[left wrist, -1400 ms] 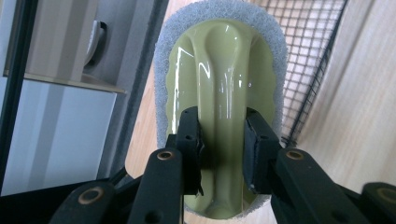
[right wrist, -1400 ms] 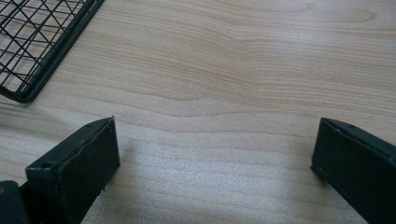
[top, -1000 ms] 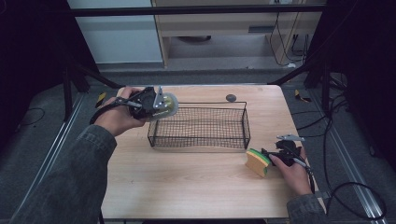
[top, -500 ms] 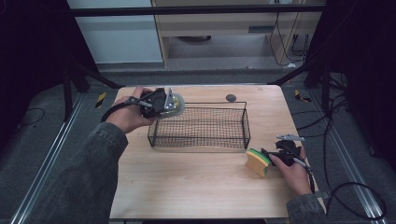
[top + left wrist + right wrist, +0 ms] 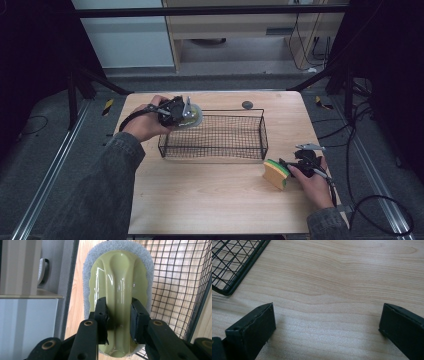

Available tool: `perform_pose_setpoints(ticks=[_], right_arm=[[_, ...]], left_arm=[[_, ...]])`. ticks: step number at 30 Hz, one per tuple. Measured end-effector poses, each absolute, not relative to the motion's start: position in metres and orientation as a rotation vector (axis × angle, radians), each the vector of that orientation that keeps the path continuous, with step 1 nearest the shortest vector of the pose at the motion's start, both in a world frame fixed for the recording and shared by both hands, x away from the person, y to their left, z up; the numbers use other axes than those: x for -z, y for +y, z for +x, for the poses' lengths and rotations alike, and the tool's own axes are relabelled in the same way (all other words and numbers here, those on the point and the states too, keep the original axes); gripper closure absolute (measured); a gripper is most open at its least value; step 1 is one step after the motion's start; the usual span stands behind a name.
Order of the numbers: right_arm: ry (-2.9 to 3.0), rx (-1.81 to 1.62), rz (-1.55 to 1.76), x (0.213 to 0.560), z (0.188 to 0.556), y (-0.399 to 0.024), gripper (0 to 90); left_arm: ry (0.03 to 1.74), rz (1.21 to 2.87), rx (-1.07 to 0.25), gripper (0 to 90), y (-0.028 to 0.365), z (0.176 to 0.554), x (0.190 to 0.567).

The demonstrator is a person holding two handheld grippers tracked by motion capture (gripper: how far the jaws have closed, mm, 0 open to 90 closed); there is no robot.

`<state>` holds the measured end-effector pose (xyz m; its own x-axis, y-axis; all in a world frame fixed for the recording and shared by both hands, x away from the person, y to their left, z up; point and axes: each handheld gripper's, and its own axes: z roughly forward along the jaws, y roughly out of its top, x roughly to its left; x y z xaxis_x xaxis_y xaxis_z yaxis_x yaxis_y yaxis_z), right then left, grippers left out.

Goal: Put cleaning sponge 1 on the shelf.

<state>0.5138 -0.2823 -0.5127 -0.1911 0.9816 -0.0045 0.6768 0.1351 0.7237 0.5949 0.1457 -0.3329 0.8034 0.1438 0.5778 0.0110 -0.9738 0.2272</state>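
- The left gripper (image 5: 118, 320) has its two black jaws clamped on the raised central ridge of a scrubbing pad (image 5: 117, 280), one pad pressing each flank of the ridge.
- That scrubbing pad is an oval: a glossy, moulded yellow-green plastic back with a wavy edge, ringed by a pale grey, fuzzy fibre layer.
- In the high view the left gripper (image 5: 176, 111) holds the scrubbing pad (image 5: 192, 116) at the rear left corner of a wire basket (image 5: 215, 150), over its top rim.
- The right gripper (image 5: 327, 322) stands with its jaws wide apart and nothing between them, only bare wood under them; in the high view it (image 5: 292, 166) rests low on the table just beside a sponge (image 5: 275, 173).
- Count: two grippers, one scrubbing pad, one sponge, one basket, one small dark round object (image 5: 247, 104) lying near the table's far edge.
- The sponge is a block with a yellow foam body and a green layer on one face, lying near the basket's front right corner, outside it.
- The basket is rectangular, of thin black wire in a square mesh with a thicker rim; the wood shows through its floor, and I see nothing lying inside.
- The table (image 5: 210, 205) is pale wood with a visible flowing grain, matte and smooth.
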Motion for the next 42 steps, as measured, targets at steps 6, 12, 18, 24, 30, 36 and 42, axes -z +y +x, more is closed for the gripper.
perform_pose_setpoints(ticks=[6, 12, 18, 24, 30, 36, 42], right_arm=[[1.939, -0.830, 1.582, 0.513, 0.516, -0.281, 0.8], [1.936, -0.823, 1.577, 0.513, 0.516, -0.281, 0.9], [1.935, -0.823, 1.578, 0.513, 0.516, -0.281, 0.8], [1.935, -0.823, 1.577, 0.513, 0.516, -0.281, 0.8], [1.934, -0.823, 1.578, 0.513, 0.516, -0.281, 0.8], [1.934, -0.823, 1.578, 0.513, 0.516, -0.281, 0.8], [1.931, -0.831, 1.597, 0.512, 0.516, -0.280, 0.8]], left_arm=[[0.127, 2.804, -0.885, 70.8, 0.149, 0.595, 0.344], [0.130, 2.808, -0.863, 70.8, 0.150, 0.595, 0.350], [0.116, 2.832, -0.829, 70.8, 0.150, 0.596, 0.359], [0.119, 2.841, -0.811, 70.7, 0.149, 0.597, 0.364], [0.111, 2.854, -0.800, 70.7, 0.147, 0.597, 0.369], [0.122, 2.862, -0.786, 70.7, 0.150, 0.600, 0.374], [0.149, 2.864, -0.757, 70.6, 0.154, 0.602, 0.382]])
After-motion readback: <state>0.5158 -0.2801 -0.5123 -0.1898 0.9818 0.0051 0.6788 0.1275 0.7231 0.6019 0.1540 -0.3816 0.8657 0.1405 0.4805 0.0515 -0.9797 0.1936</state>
